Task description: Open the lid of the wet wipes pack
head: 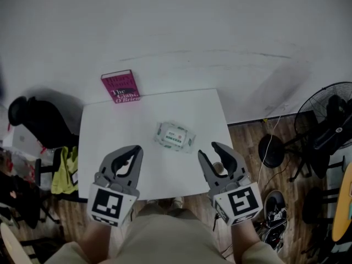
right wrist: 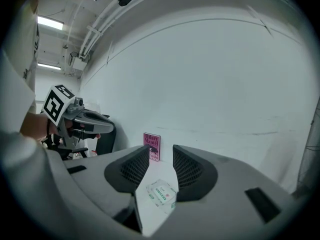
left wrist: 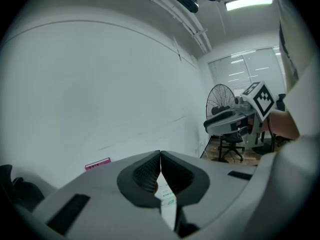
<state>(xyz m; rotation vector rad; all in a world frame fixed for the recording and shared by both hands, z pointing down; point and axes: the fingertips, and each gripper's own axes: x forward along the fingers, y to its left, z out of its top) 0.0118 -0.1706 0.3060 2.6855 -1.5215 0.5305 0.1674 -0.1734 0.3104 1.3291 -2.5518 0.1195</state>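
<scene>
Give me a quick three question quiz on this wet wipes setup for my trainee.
1. True or false: the wet wipes pack lies on the white table, touched by neither gripper.
2. The right gripper has its jaws: A apart, holding nothing; B shut on the pack; C shut with nothing between.
3. Fill in: the left gripper has its jaws ____.
Key: 1 true; 2 A; 3 shut.

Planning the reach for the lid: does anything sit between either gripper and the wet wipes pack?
Nothing visible does. Bare table separates the left gripper and right gripper from the wet wipes pack; the book stands farther back.
</scene>
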